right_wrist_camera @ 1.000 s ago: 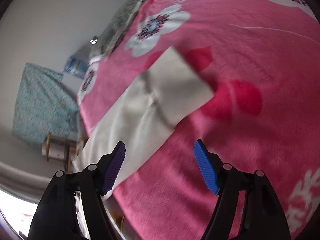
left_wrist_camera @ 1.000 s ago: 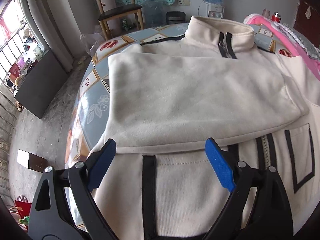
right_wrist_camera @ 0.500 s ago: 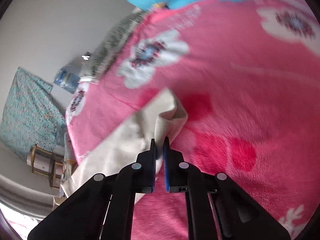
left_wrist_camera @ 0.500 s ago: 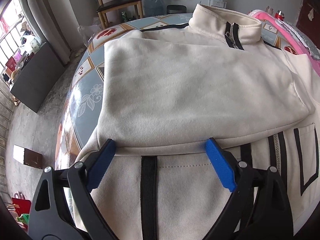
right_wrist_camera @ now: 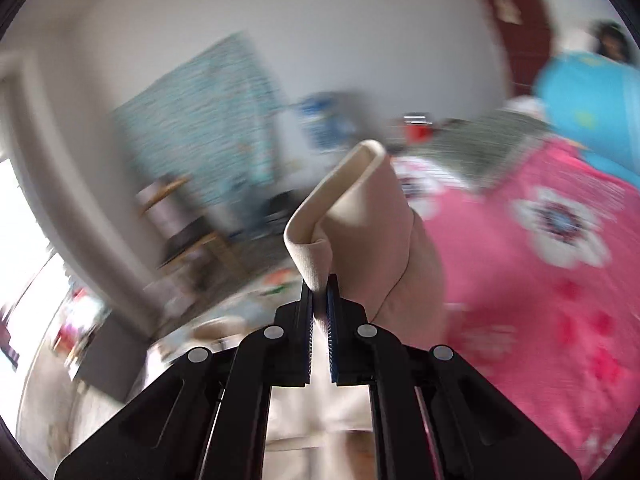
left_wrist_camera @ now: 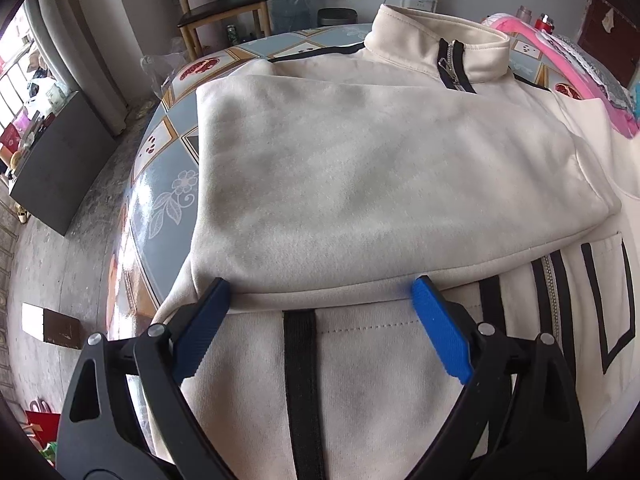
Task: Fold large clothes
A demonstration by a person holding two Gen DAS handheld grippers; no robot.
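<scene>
Right gripper (right_wrist_camera: 320, 280): its jaws have just been closing and now pinch a cuffed end of cream fabric, the sleeve (right_wrist_camera: 360, 216), between the blue pads; the cloth stands up in a curled loop above the fingertips.
Left gripper (left_wrist_camera: 320, 304): jaws spread wide, nothing between them; the blue pads (left_wrist_camera: 440, 332) sit at the hem line of the folded-over panel, one at each side, and whether they touch the cloth I cannot tell.
Jacket (left_wrist_camera: 380, 168): cream zip-up with black stripes, spread flat on the table; its long axis runs away from the left camera, with the collar (left_wrist_camera: 436, 56) at the far end, standing upright, and the body toward the camera.
Folded panel: one side of the jacket lies turned over across the chest, its plain inner face up, its edge running across the picture between the left pads.
Zipper (left_wrist_camera: 452, 68): black-edged, closed at the collar, showing again lower right beside two black stripes.
Table (left_wrist_camera: 168, 184): round, with a blue-grey patterned top; the jacket covers most of it.
Pink blanket (right_wrist_camera: 540, 260): flowered, to the right of the raised sleeve in the right wrist view.
Background: blurred in the right wrist view; a wooden chair (left_wrist_camera: 224, 4) stands beyond the table.
</scene>
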